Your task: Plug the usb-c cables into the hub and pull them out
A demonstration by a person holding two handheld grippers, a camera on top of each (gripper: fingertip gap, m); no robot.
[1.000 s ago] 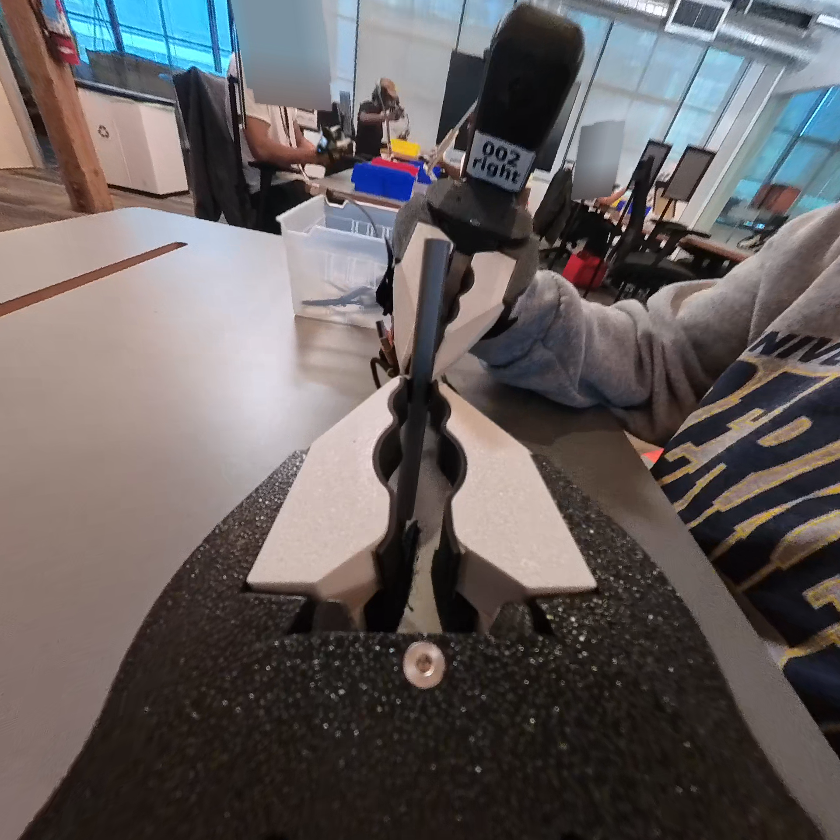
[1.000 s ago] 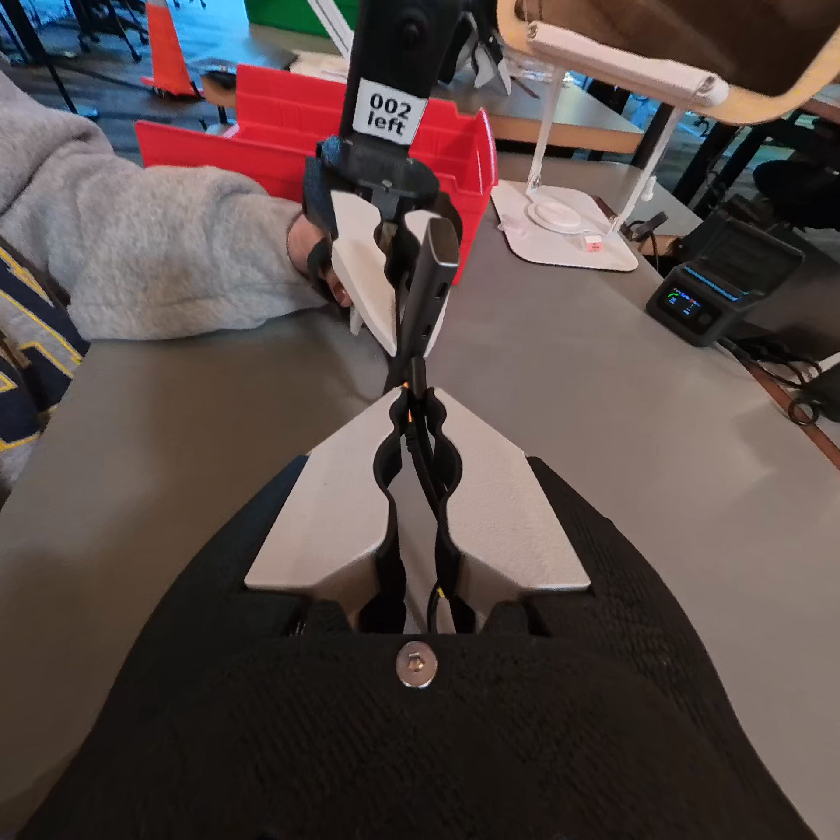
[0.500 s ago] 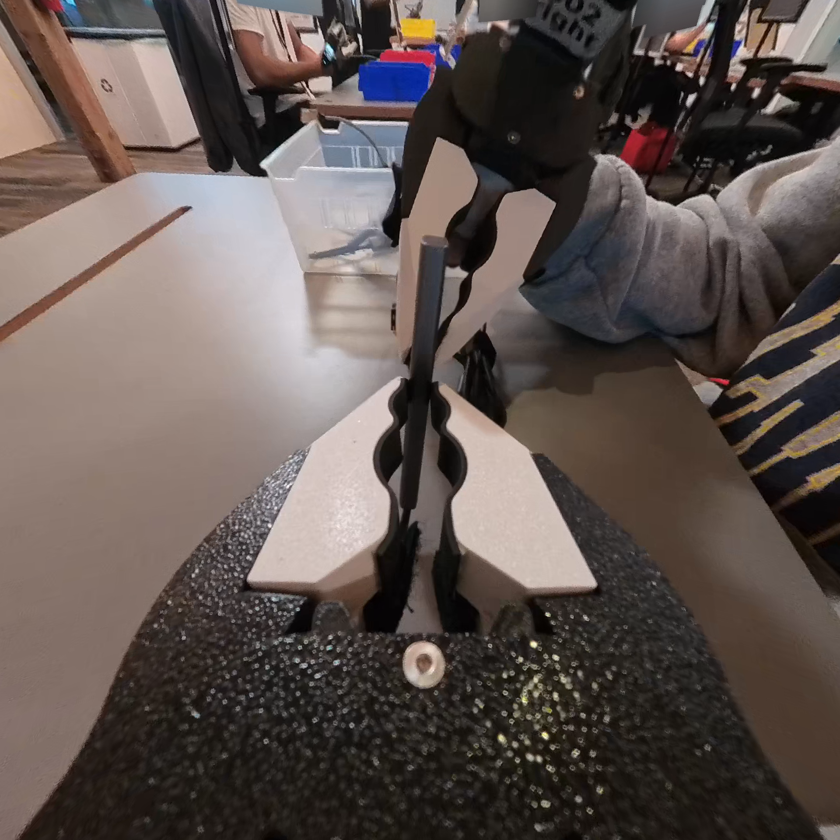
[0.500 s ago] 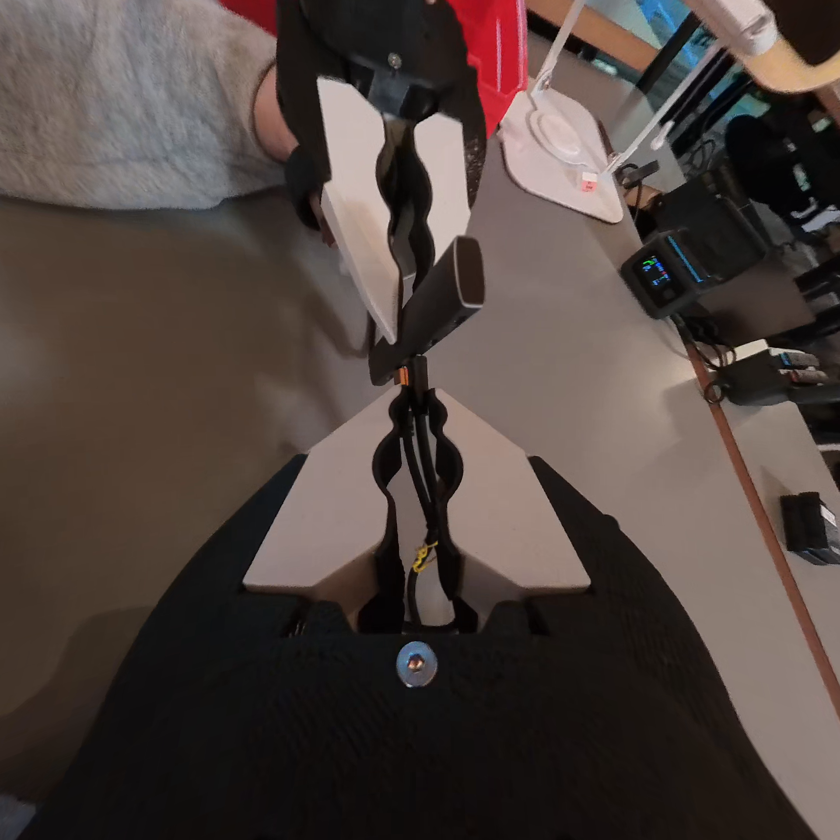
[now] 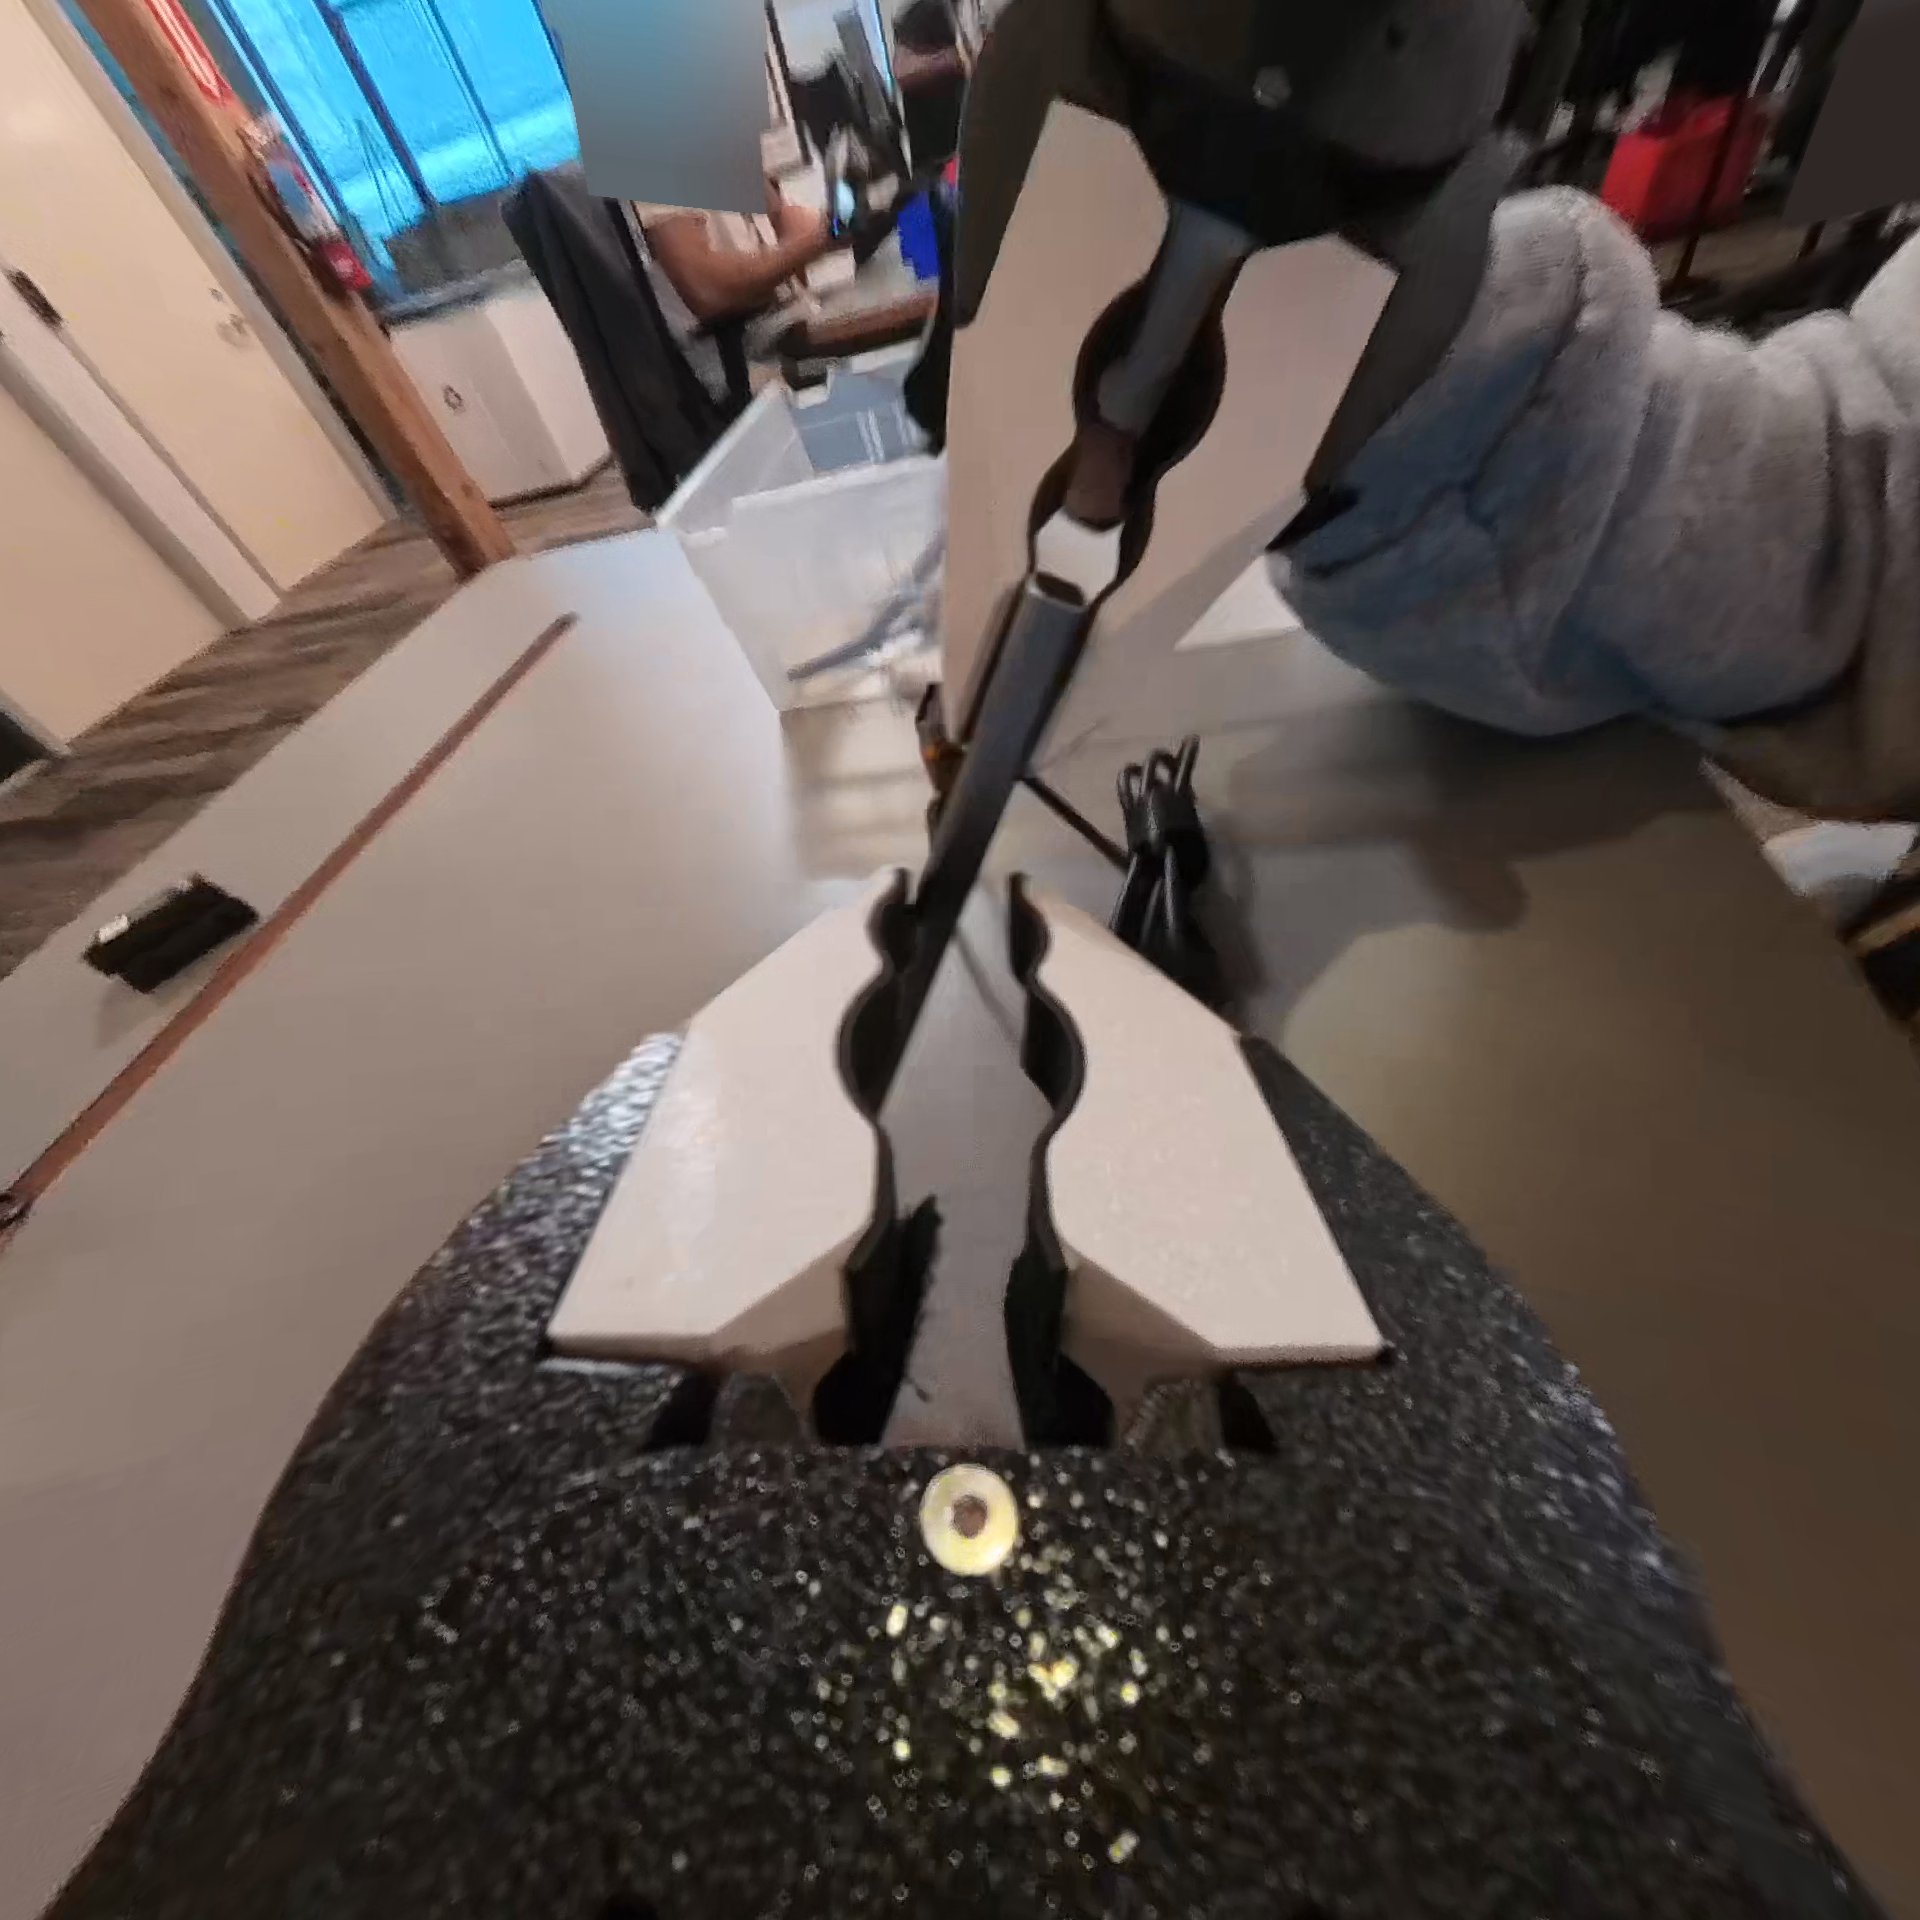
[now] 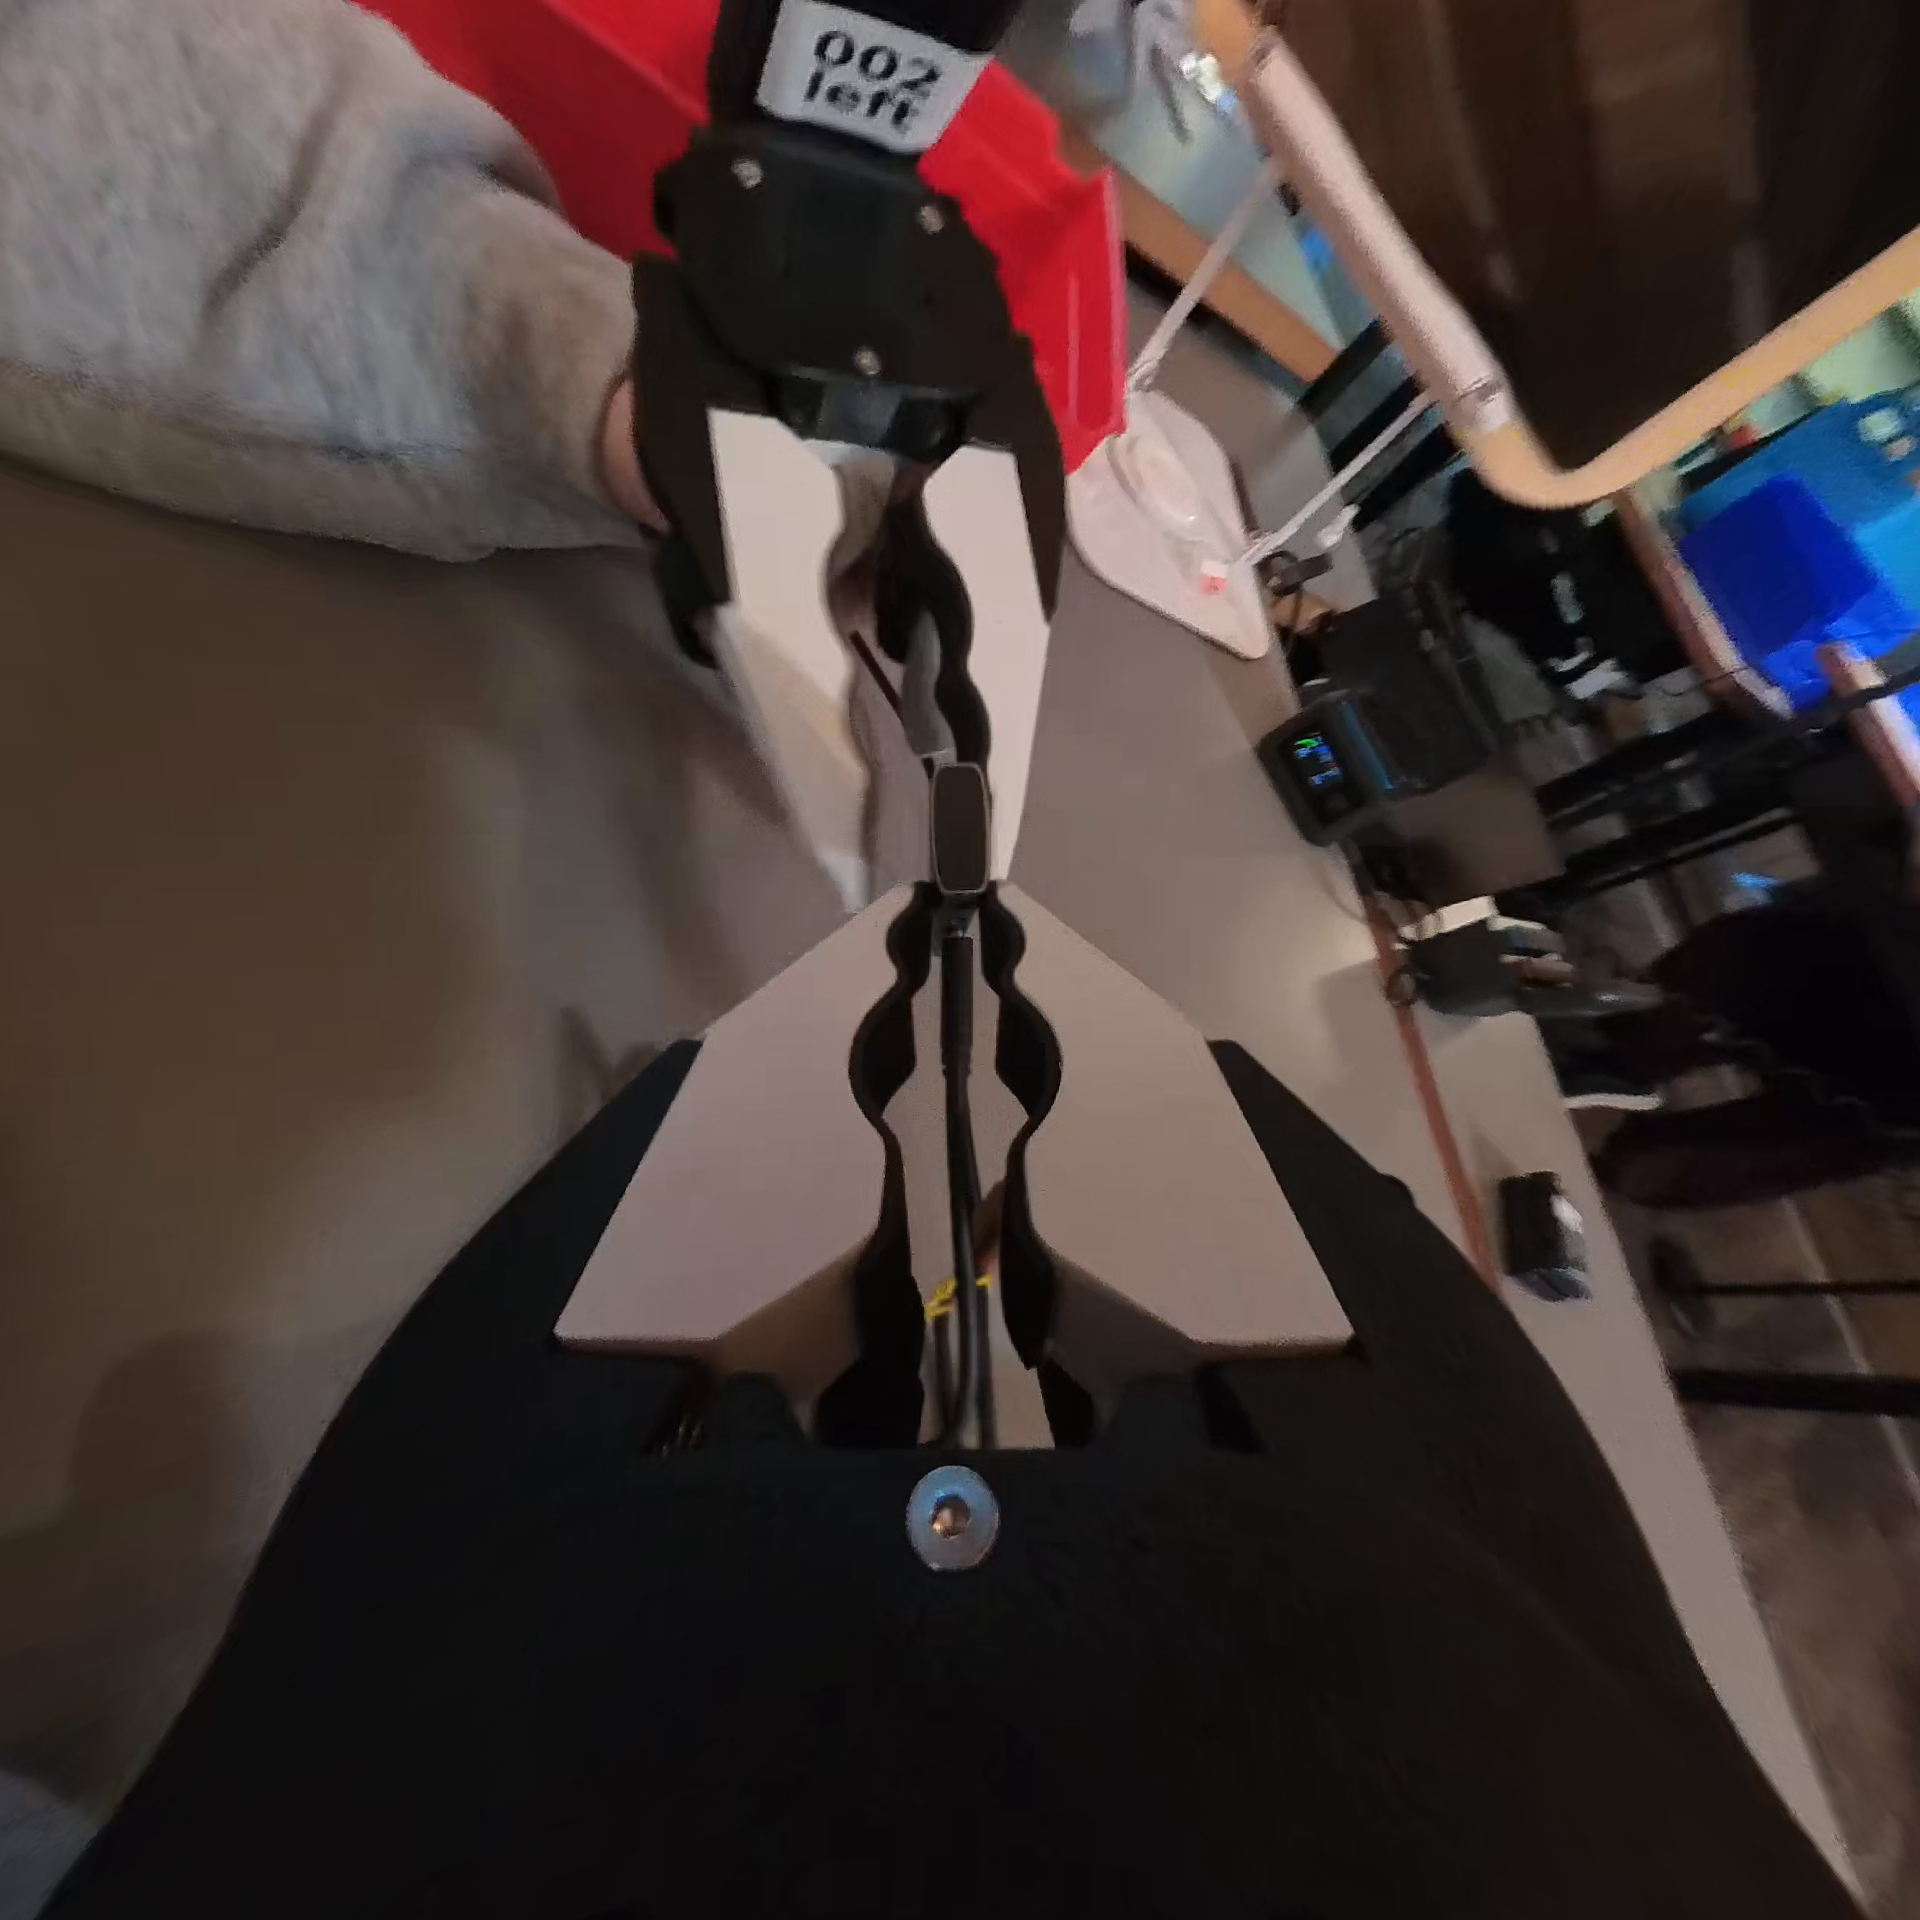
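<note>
The dark grey hub [image 5: 997, 748] is a thin bar that runs from between my left gripper's [image 5: 958, 894] fingers up to the tips of the right gripper. My left jaws stand apart, and the hub leans on the left finger. In the right wrist view I see the hub [image 6: 958, 831] end-on, just past my right gripper [image 6: 956, 904]. That gripper is shut on the black usb-c cable [image 6: 961, 1049], whose plug meets the hub. A bundle of black cables [image 5: 1158, 831] lies on the grey table [image 5: 416, 935] below.
A clear plastic bin [image 5: 821, 540] stands behind the grippers. A red bin [image 6: 623, 125], a white stand base [image 6: 1164, 540] and a black device with a lit screen [image 6: 1361, 758] line the table's other side. A person's grey sleeve [image 5: 1610, 499] is close.
My left jaws have opened wider around the hub. The hub has tilted and now points end-on at the right wrist camera. Both grippers have swung and moved closer together.
</note>
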